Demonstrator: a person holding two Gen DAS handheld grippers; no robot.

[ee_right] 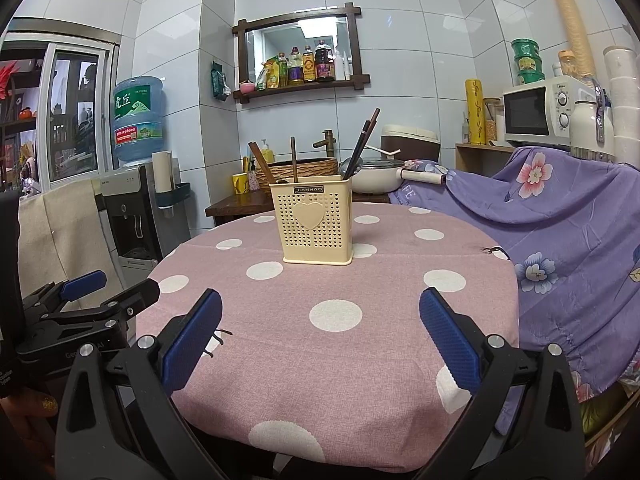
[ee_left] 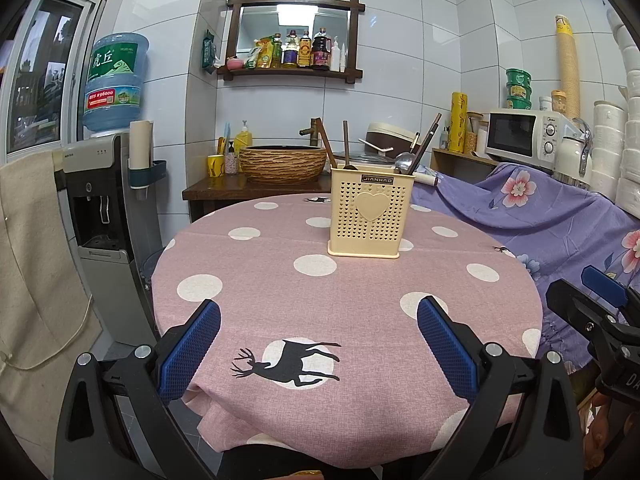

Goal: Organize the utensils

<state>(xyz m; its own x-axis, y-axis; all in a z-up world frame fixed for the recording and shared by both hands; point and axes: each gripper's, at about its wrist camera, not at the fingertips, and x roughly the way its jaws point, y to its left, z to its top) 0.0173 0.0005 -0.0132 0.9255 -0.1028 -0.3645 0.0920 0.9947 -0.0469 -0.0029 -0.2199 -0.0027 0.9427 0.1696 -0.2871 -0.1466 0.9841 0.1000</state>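
Both tongs, left [ee_left: 318,322] and right [ee_right: 320,320], gape wide and empty at the surface's near edge. Cream utensil holder [ee_left: 370,212] stands upright toward the far edge, utensils already inside. It lies straight ahead, slightly nearer the right tongs by my judgement.

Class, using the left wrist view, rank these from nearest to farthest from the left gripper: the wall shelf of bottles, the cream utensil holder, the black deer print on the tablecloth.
1. Deer print, between the left gripper fingers.
2. Utensil holder, mid-table, slightly right.
3. Wall shelf, high on the back wall.
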